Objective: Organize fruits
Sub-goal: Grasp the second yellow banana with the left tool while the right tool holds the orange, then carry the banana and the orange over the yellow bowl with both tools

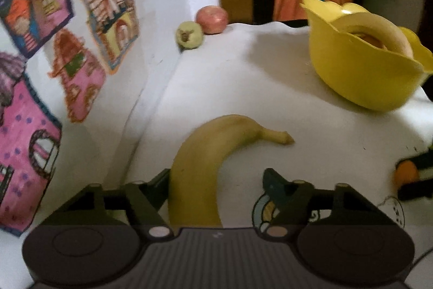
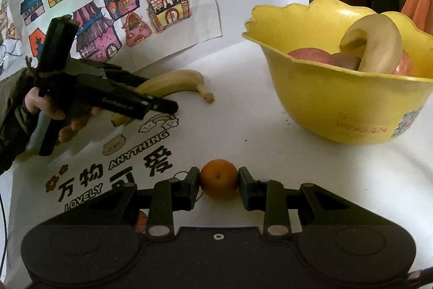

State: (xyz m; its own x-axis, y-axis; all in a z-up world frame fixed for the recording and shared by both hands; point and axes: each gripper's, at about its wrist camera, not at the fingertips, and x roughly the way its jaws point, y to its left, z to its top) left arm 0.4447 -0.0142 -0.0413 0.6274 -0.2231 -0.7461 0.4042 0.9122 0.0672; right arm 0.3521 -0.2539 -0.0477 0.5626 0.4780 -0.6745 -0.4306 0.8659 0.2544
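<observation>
A yellow banana (image 1: 205, 153) lies on the white cloth between the fingers of my left gripper (image 1: 216, 180), which is open; its left finger touches the banana and the right one stands apart. The right wrist view shows the same banana (image 2: 173, 83) under my left gripper (image 2: 151, 99), held by a hand. My right gripper (image 2: 219, 178) is shut on a small orange (image 2: 219, 179), low over the cloth. The orange (image 1: 406, 174) also shows at the right edge of the left wrist view. A yellow bowl (image 2: 324, 104) holds red apples and a banana (image 2: 379, 45).
A red apple (image 1: 212, 19) and a green fruit (image 1: 189, 34) sit at the table's far corner against the wall. Coloured house drawings (image 2: 121, 4) hang on the wall at left. The bowl (image 1: 351, 77) stands near the far right edge. Printed lettering (image 2: 130, 169) marks the cloth.
</observation>
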